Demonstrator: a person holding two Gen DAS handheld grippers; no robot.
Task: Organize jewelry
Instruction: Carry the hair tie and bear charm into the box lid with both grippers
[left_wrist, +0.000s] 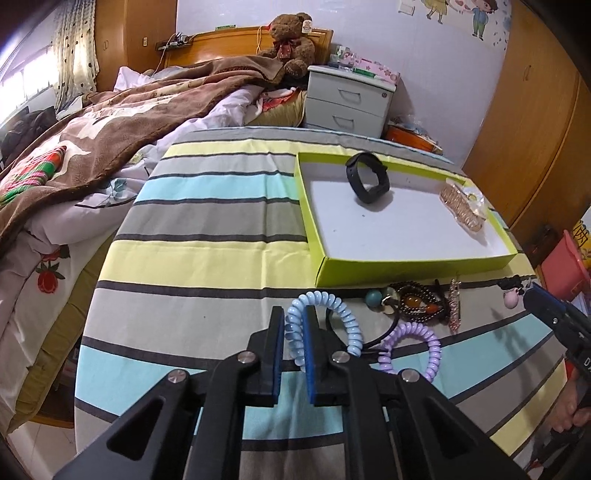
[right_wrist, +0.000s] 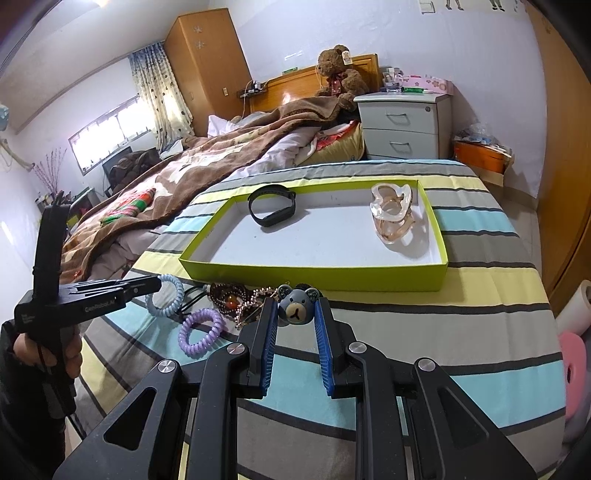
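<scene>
A lime-green shallow box (left_wrist: 413, 269) (right_wrist: 314, 275) lies on the striped cloth and holds a black wristband (left_wrist: 365, 177) (right_wrist: 271, 208) and a clear amber hair claw (left_wrist: 461, 206) (right_wrist: 391, 216). My left gripper (left_wrist: 294, 321) is shut on a light blue spiral hair tie (left_wrist: 351, 325) (right_wrist: 164, 299). My right gripper (right_wrist: 294, 314) is shut on a blue bear-head hair tie (right_wrist: 295, 310). A purple spiral hair tie (left_wrist: 424, 347) (right_wrist: 201, 334) and a heap of dark beaded bracelets (left_wrist: 417, 302) (right_wrist: 236, 299) lie in front of the box.
The striped cloth (left_wrist: 207, 254) covers a table beside a bed with a brown blanket (left_wrist: 110, 125). A grey nightstand (left_wrist: 347, 99) and a teddy bear (left_wrist: 291, 40) stand behind. Wooden wardrobes line the right wall (left_wrist: 535, 129). My right gripper also shows at the right edge (left_wrist: 554, 314).
</scene>
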